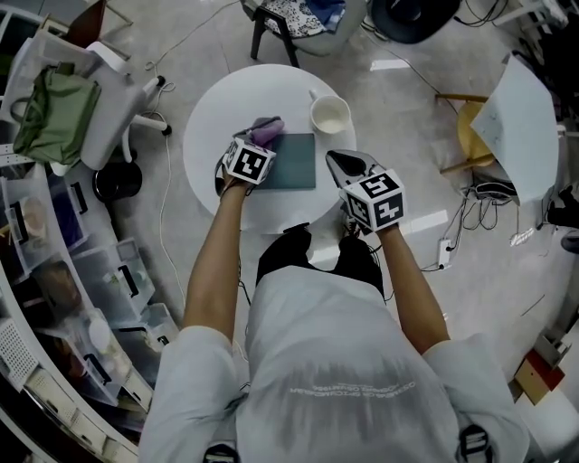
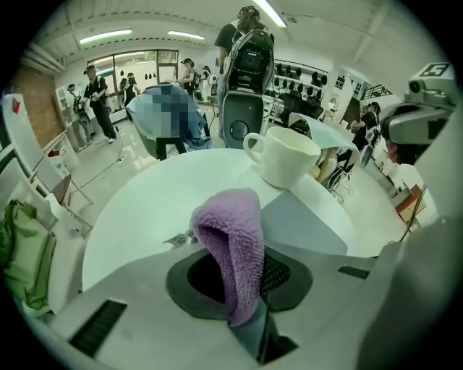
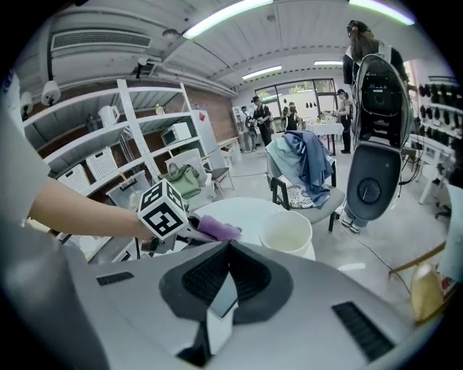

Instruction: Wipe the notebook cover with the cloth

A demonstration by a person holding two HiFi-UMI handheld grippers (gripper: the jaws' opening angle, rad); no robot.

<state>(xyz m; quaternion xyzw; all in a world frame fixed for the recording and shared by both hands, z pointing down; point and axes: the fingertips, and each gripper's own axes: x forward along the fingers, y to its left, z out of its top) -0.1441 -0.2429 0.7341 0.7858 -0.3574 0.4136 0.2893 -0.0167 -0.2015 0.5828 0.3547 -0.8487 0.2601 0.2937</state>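
I have the left tool (image 2: 244, 287) pinching the purple cloth (image 2: 231, 249). The cloth stands up in a folded hump between the jaws. In the head view it sits at the notebook's 11 o'clock corner, and I can't tell if it touches the cover. The notebook (image 1: 292, 163) lies flat near the middle of the round white worktop (image 1: 208, 136). It has a grey-teal cover and looks close to square from above. Its slightly longer axis runs 12 to 6, with edges squared to me. The right tool (image 3: 223, 293) has its jaws pressed together with nothing in them. It sits at the notebook's 3-to-4 o'clock side, just beside it, tip aimed toward 11 o'clock. A white mug (image 1: 330, 115) stands upright at the notebook's 1 o'clock, near but apart, handle toward 10 o'clock. The floor (image 1: 407, 99) is pale with cables trailing across it. A chair with clothes (image 1: 291, 18) is at 12 o'clock, a green bag (image 1: 54, 113) at 9 o'clock, and shelves with bins (image 1: 81, 307) at 7 o'clock. People stand far back in the room.
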